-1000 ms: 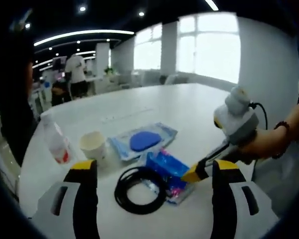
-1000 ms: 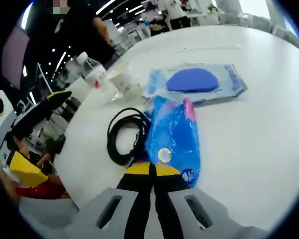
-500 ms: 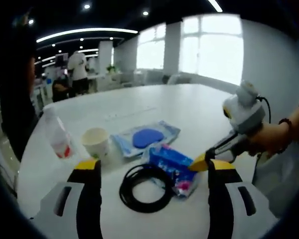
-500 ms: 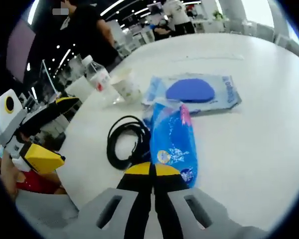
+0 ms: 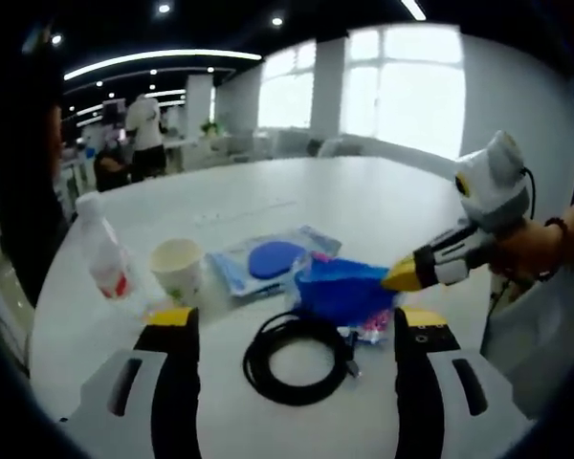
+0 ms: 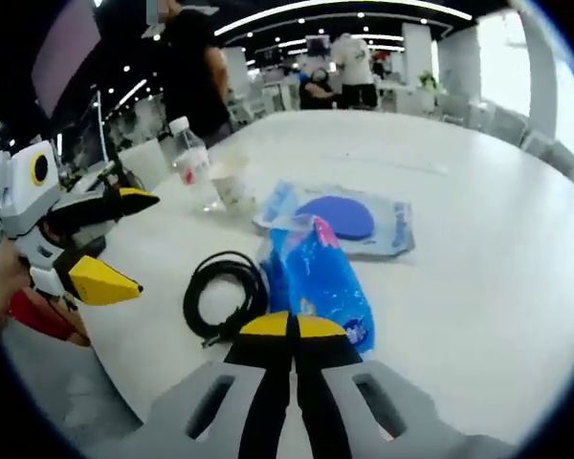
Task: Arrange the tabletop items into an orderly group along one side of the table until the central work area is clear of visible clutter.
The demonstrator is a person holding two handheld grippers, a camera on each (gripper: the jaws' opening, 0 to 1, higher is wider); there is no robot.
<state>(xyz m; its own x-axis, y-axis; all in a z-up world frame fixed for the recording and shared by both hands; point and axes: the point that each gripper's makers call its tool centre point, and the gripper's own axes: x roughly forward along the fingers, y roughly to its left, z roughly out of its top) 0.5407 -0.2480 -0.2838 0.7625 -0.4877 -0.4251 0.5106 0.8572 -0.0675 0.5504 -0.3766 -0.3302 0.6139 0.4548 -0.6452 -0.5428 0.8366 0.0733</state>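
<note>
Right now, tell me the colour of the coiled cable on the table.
Black. The coiled cable shows best in the left gripper view, lying on the white table.

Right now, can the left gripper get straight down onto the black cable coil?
Probably yes. The left gripper is open, and the black cable coil lies flat between its jaws with nothing on top. The blue packet, pinched by the right gripper, borders the coil's far edge.

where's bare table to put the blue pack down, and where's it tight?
Free: the broad white table right of the blue pack and flat blue pouch in the right gripper view, and the far table behind the pouch. Crowded: the near-left cluster, where black cable coil, paper cup and water bottle sit close together beside the left gripper.
</note>
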